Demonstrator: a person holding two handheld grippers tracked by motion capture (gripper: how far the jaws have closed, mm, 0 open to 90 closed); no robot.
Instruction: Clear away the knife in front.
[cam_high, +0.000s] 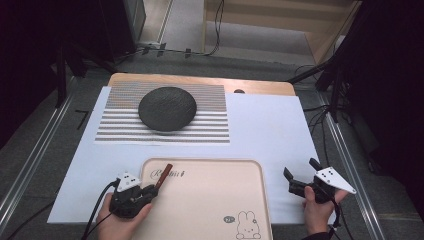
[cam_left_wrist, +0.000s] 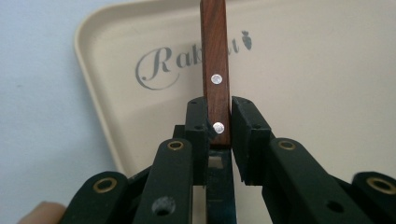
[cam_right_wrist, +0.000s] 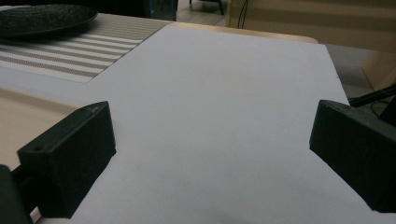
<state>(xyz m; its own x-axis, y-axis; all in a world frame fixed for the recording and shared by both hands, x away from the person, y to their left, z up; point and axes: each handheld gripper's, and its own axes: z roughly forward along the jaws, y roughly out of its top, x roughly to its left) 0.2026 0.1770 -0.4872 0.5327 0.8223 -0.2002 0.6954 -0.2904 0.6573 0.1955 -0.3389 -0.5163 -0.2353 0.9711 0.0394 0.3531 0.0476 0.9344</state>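
My left gripper (cam_left_wrist: 219, 112) is shut on a knife with a brown wooden handle (cam_left_wrist: 215, 60) that has two silver rivets. The handle sticks out ahead of the jaws, and a dark blade (cam_left_wrist: 220, 196) runs back between them. In the high view the left gripper (cam_high: 151, 190) sits at the near left corner of the beige tray (cam_high: 210, 200), with the knife handle (cam_high: 164, 175) over the tray's printed lettering. My right gripper (cam_high: 301, 168) is open with nothing between its jaws, just right of the tray. In its own view the right gripper (cam_right_wrist: 210, 140) hangs low over the white sheet (cam_right_wrist: 224, 84).
A black round plate (cam_high: 167, 108) rests on a striped placemat (cam_high: 210, 125) at the far left of the table. The tray has a rabbit drawing (cam_high: 245, 225) near its front right corner. Metal rails (cam_high: 30, 165) run along both table sides.
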